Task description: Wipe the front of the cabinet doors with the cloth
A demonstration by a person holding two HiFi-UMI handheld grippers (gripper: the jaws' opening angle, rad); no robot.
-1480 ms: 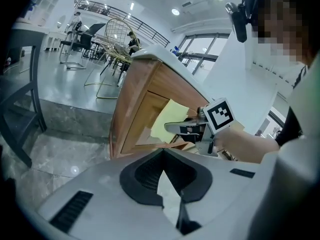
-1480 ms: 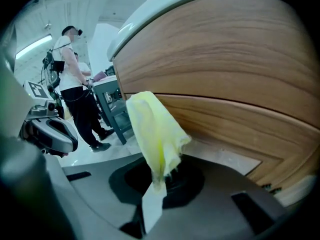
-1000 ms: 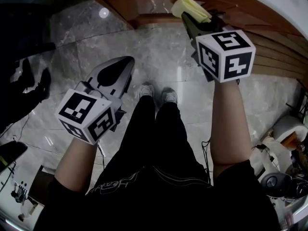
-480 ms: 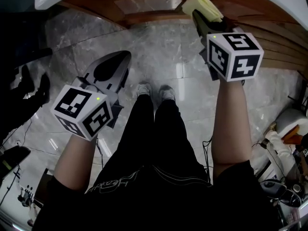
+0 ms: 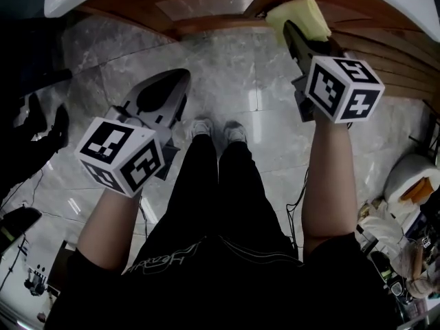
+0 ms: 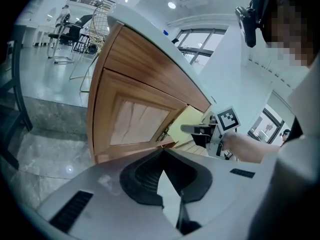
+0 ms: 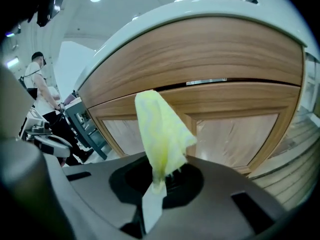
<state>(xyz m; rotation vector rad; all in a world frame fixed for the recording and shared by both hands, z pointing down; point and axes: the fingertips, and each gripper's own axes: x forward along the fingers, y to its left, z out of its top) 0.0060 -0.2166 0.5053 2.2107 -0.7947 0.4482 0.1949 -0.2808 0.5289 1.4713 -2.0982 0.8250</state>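
Note:
A yellow cloth is pinched in my right gripper, which is shut on it and held up close to the wooden cabinet doors. In the right gripper view the cloth stands up from the gripper in front of two panelled doors; I cannot tell whether it touches them. My left gripper hangs lower over the floor, shut and holding nothing. The left gripper view shows that gripper, a door panel, and the right gripper with the cloth against the cabinet.
A white countertop overhangs the curved cabinet. The person's legs and shoes stand on the grey marble floor. Bags and clutter lie at the right, dark gear at the left. Another person stands off to the side.
My right gripper has carried the cloth a little to the right and closer to the cabinet front. The left gripper has barely shifted.

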